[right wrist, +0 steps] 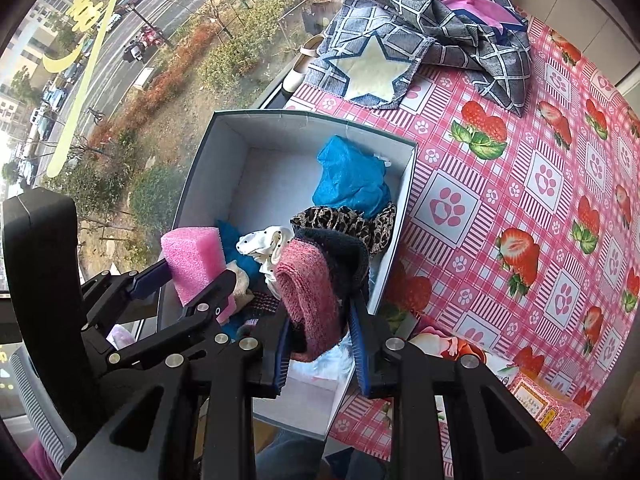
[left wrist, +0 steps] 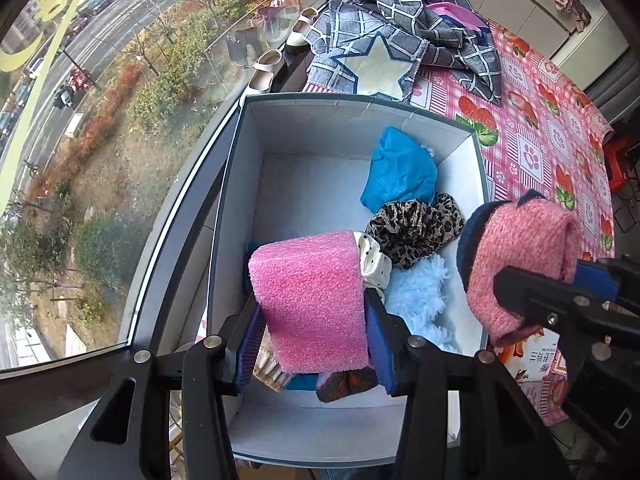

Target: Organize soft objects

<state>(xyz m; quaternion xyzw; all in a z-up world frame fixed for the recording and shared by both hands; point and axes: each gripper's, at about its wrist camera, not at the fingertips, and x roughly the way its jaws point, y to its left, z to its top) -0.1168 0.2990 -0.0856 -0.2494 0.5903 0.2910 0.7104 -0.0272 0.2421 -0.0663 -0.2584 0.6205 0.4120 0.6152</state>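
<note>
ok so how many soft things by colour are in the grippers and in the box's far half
pink: 2, the foam block in the left gripper and the knit piece in the right gripper
blue: 1, the blue cloth in the box
leopard print: 1, the scrunchie
total: 4

Chinese print shows on a packet (left wrist: 538, 354) at lower right of the left view and a pink carton (right wrist: 540, 404) at lower right of the right view; neither is legible.
</note>
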